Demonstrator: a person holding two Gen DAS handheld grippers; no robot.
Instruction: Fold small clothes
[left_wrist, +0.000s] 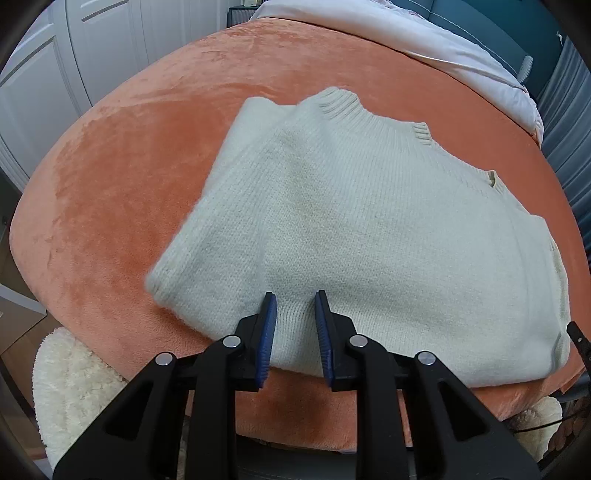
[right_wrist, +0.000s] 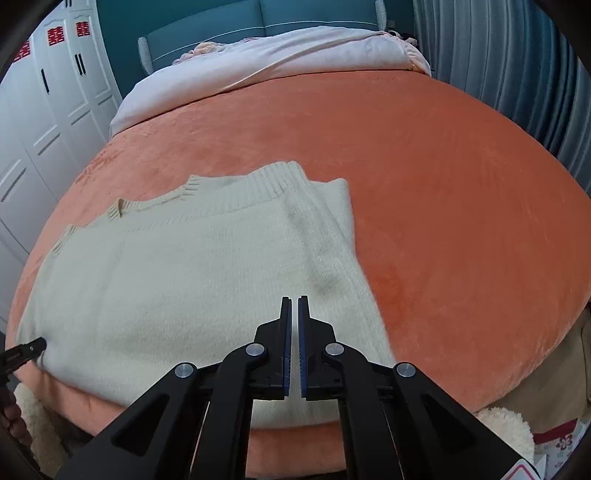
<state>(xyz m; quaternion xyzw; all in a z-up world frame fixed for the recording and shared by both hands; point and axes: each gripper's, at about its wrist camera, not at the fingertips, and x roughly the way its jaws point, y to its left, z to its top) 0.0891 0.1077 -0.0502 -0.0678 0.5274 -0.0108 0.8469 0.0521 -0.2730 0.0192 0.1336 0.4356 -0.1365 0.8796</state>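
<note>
One cream sweater (left_wrist: 369, 229) lay partly folded on the orange blanket (left_wrist: 147, 166). Two grippers: your left gripper (left_wrist: 295, 297) hovered over its near hem, fingers spread; your right gripper (right_wrist: 294, 300) nearly closed, pinching nothing.

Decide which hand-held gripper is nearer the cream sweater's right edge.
Right. The right hand-held gripper sits over the sweater just inside its right edge; the left hand-held gripper is at the near hem, towards the left corner.

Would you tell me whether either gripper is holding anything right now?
Nothing is held: the left gripper is open and the right gripper nearly shut, above the sweater.
</note>
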